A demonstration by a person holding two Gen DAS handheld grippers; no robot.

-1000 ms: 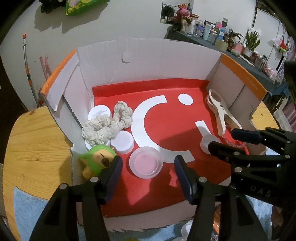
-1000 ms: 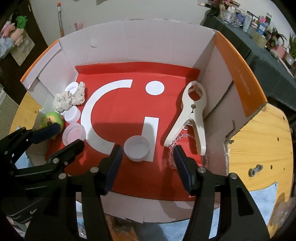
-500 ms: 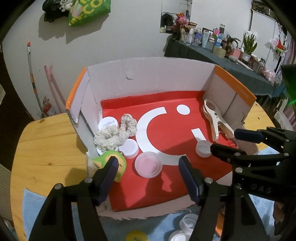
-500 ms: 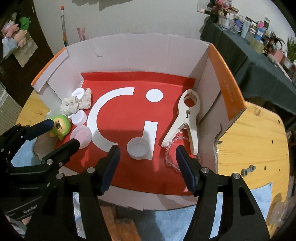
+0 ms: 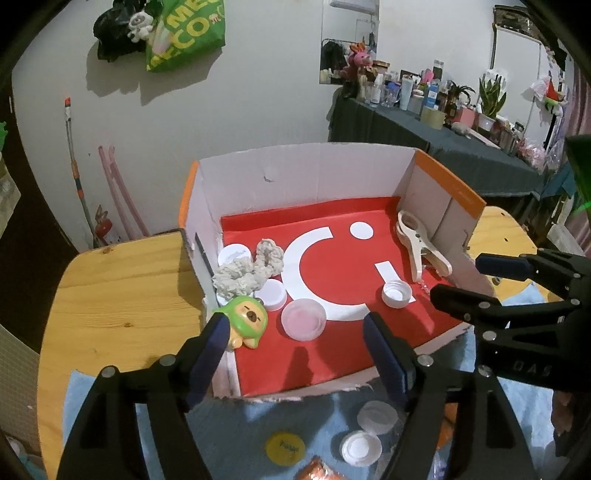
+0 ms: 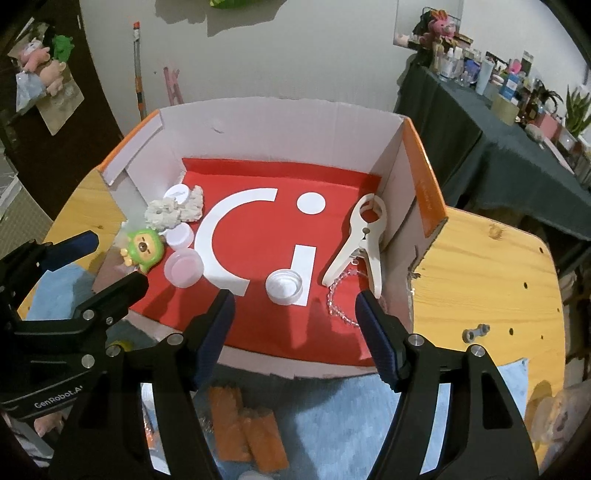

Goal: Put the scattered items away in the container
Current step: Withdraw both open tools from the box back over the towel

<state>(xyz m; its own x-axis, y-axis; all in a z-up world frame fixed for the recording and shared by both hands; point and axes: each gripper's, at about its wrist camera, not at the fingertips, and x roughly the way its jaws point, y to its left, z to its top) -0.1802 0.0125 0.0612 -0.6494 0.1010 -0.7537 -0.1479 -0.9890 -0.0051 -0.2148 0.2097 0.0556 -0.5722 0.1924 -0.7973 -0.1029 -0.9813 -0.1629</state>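
Your cardboard box (image 5: 303, 173) on the tabletop (image 5: 118, 295) holds a green toy (image 5: 245, 319), a knitted scrunchie (image 5: 247, 275), several white caps (image 5: 396, 293), a pink-tinted lid (image 5: 303, 319) and a white clamp (image 6: 364, 240). Both your left gripper (image 5: 291, 345) and right gripper (image 6: 293, 334) are spreading their fingers, empty. Only your left view shows a yellow disc (image 5: 285, 447) and loose caps (image 5: 360, 446) outside; only your right view shows orange packets (image 6: 245, 428).

The left gripper (image 6: 114, 258), seen from the right wrist, carries white lettering "GenRobot.A" on its black body, the end cut off by a finger. The right gripper (image 5: 458, 280), seen from the left wrist, bears faint raised letters that read roughly "DAS". A green bag (image 5: 184, 33) hanging on the wall shows yellow letters "ME" above "CO", both partial. The orange edge of the cardboard box (image 6: 424, 192) has pale print too small to read, as does the yellow disc (image 5: 285, 446).
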